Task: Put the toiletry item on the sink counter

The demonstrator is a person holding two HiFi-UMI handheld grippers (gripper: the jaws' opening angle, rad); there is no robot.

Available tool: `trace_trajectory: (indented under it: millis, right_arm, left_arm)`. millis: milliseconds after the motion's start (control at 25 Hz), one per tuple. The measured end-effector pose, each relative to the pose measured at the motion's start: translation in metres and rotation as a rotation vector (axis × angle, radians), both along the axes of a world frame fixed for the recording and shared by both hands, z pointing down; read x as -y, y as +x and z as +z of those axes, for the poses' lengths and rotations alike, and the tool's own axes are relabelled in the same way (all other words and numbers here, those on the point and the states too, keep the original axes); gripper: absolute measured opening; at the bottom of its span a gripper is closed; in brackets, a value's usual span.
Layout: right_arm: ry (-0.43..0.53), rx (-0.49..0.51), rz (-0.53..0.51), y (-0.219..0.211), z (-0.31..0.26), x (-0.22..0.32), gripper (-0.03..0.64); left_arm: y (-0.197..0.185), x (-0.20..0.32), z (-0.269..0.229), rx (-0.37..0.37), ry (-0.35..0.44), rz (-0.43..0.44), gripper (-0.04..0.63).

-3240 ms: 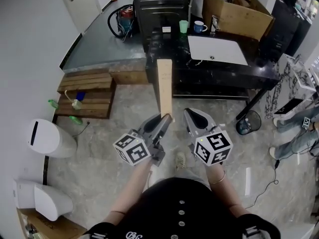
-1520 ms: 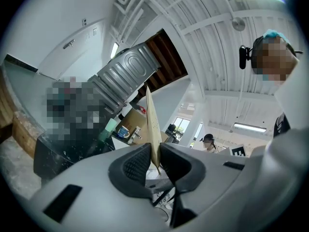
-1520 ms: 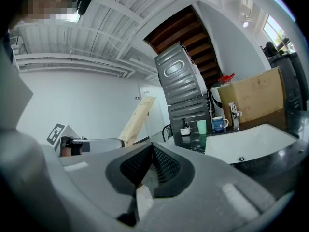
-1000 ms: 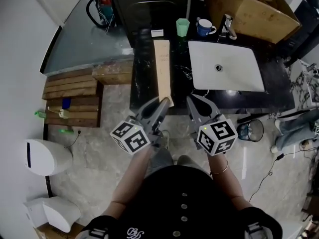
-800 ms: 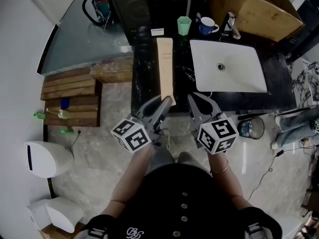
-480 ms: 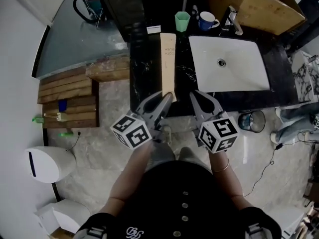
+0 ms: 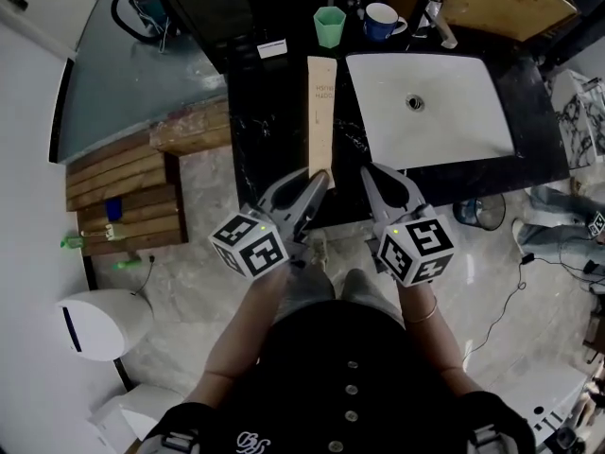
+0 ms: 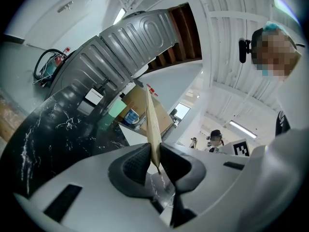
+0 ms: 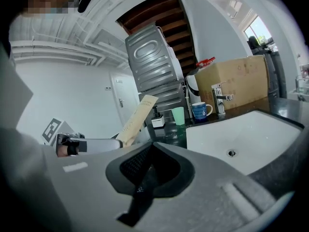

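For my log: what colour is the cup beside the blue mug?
Light green; the cup shows best in the head view.

Head view overhead; gripper views along counter (image 7: 269, 130)

We can read nothing for certain. The long tan box (image 7: 321, 121) carries two short lines of dark print near its far end, too small to make out; the white card (image 7: 272, 48) on the counter (image 7: 274, 112) likewise.

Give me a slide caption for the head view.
Left gripper holds a long tan box by its near end over the black counter beside the white sink; right gripper shut and empty.
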State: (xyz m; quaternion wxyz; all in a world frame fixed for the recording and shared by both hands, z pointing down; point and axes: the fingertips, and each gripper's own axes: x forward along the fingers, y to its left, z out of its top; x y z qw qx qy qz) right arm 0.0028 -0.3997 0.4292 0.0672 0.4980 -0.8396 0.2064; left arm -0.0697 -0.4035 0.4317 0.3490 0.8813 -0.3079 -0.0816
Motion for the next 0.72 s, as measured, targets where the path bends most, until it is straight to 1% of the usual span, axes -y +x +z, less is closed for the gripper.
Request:
trace_trajectory:
  millis: [160, 360, 560, 720]
  right_arm:
    - [-0.015, 0.003, 0.027, 0.003, 0.006, 0.004, 0.002]
    - [-0.025, 0.005, 0.055, 0.007, 0.011, 0.006, 0.002]
    - [-0.037, 0.011, 0.086, 0.013, 0.015, 0.007, 0.003]
    - [-0.029, 0.044, 0.085, 0.009, 0.013, 0.007, 0.003]
  left_arm:
    - [0.001, 0.004, 0.011, 0.012, -0.028, 0.011, 0.068]
    - [0.005, 0.01, 0.021, 0.046, -0.062, 0.02, 0.068]
    - [0.012, 0.014, 0.027, 0.046, -0.085, 0.038, 0.068]
    - [0.015, 0.014, 0.026, 0.035, -0.092, 0.047, 0.068]
